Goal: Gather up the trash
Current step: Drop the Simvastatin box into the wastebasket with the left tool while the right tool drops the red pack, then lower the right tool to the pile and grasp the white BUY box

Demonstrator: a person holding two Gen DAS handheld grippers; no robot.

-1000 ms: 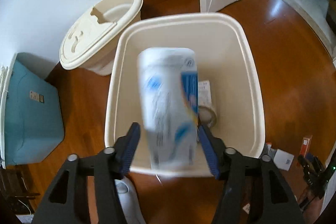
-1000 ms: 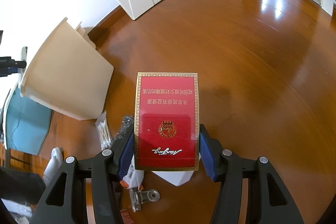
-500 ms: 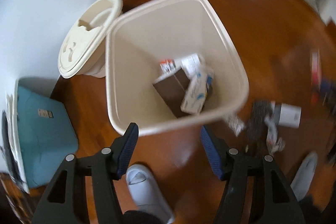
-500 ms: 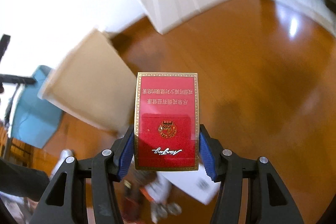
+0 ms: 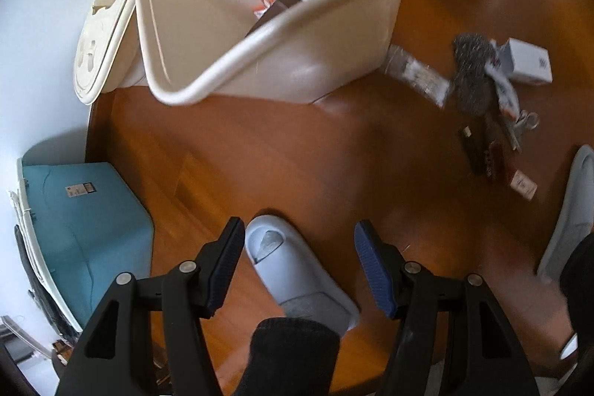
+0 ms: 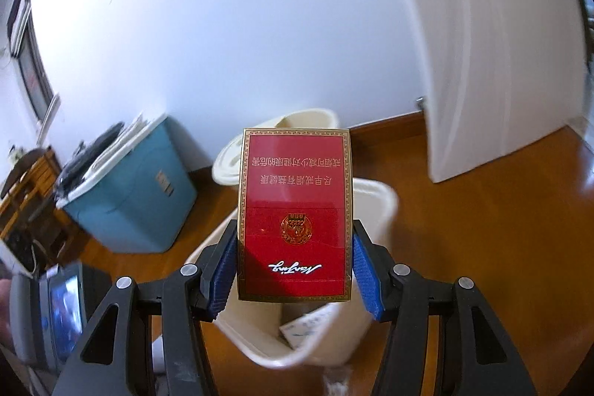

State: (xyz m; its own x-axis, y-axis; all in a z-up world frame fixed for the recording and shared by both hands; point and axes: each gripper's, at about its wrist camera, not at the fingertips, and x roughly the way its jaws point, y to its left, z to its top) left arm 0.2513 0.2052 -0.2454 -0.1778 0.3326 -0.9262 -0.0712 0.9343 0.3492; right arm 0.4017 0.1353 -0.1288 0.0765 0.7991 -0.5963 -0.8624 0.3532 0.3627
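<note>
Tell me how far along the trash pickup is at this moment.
Partway. Done: the cream bin already holds several pieces, including a brown box and white packets. In hand: the right gripper is shut on a red cigarette pack held above the bin. The left gripper is open and holds nothing. Left: a scatter of litter on the floor, including a white box and a grey scouring pad.

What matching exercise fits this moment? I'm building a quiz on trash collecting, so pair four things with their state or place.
Things:
1. left gripper
2. red box
3. cream bin
4. white box

States:
a. lying on the floor
b. open, holding nothing
c. clamped in the right gripper
d. already holds some trash

Pairs: 1-b, 2-c, 3-d, 4-a
</note>
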